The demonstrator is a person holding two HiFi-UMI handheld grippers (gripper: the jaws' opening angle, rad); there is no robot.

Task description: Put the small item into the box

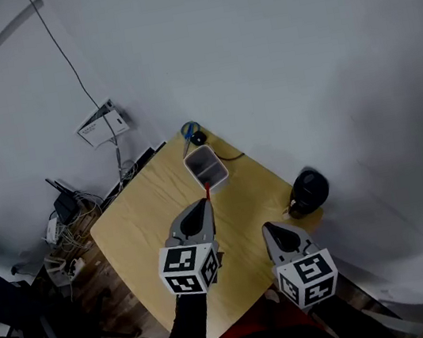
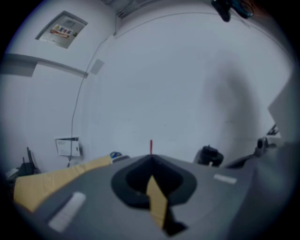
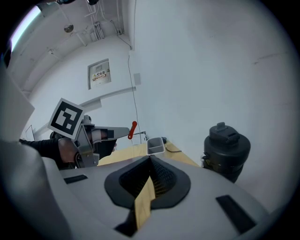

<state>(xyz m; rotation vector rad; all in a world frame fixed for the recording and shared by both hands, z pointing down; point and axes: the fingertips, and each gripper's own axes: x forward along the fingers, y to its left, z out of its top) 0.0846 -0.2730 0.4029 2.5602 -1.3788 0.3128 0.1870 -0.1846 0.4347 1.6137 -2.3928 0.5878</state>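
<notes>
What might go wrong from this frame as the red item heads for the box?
1. The left tool pinches the thin red item only at its very tips, so it may slip out early.
2. The box has a small opening and the item appears over its near edge, so a release now might land it on the table.

The left gripper (image 1: 207, 198) and the right gripper (image 1: 268, 228) are grey, tapering to pointed tips, with black hollows behind the jaws. The left cube (image 1: 189, 269) and the right cube (image 1: 308, 278) are white with black square markers. A black sleeve (image 1: 187, 333) covers the left arm.
</notes>
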